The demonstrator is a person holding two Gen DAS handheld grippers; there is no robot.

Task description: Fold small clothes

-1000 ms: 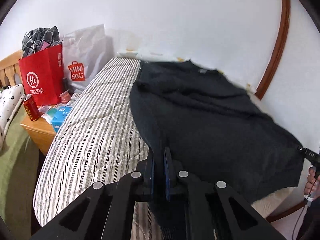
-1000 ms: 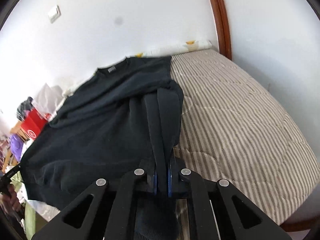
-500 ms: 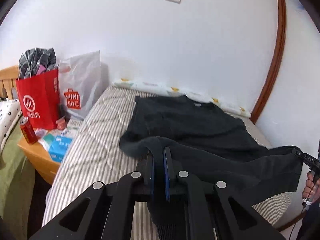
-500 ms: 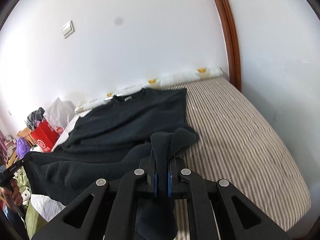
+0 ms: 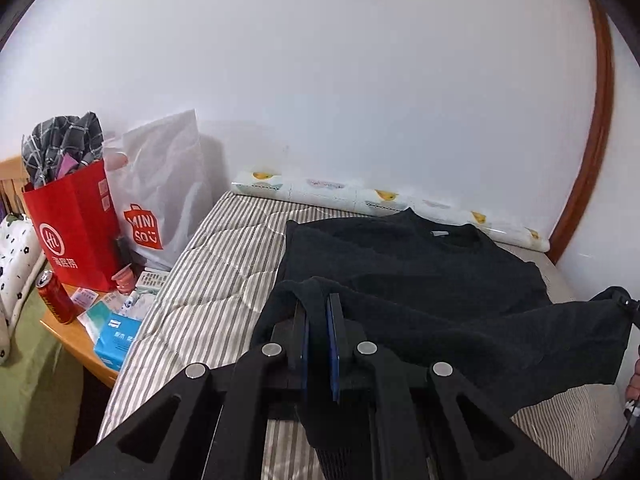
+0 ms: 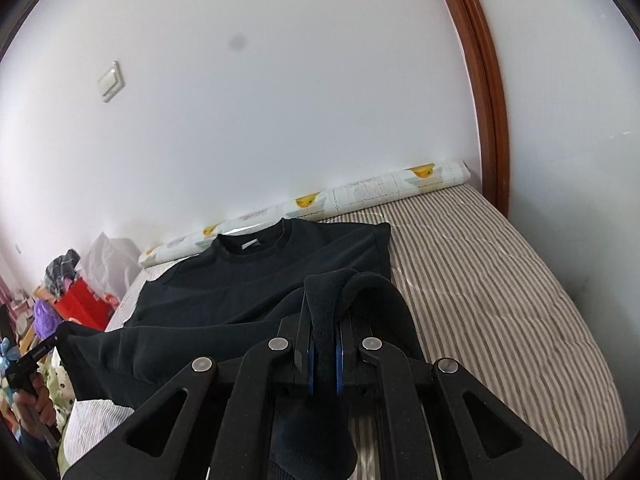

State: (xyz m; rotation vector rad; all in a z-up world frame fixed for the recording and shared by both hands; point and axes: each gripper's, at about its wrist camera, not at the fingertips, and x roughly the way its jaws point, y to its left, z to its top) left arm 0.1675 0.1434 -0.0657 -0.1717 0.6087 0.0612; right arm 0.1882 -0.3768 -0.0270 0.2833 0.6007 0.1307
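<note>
On the bed (image 5: 208, 280), in the left wrist view, a black shirt (image 5: 408, 272) lies with its collar toward the wall and its near hem lifted. The left tongs (image 5: 318, 320) are pinching one hem corner; cloth bunches between the blue pads. The hem runs slack to the far right edge, where the right tongs (image 5: 624, 304) grip the other corner. A red bag (image 5: 76, 232), a white bag (image 5: 160, 196) and a can (image 5: 56, 296) stand at the bedside, well apart from the shirt.

In the right wrist view, the right tongs (image 6: 324, 336) are pressed together on a thick fold of shirt (image 6: 256, 280), which drapes over the upper finger. The left tongs (image 6: 44, 350) hold the opposite corner at far left.

Judgement: the cloth is soft, light and limp, not fragile; it sags between grips and will not hold a crease unaided. The hem corners are the right hold; keep the hem taut so the fold lands square.
</note>
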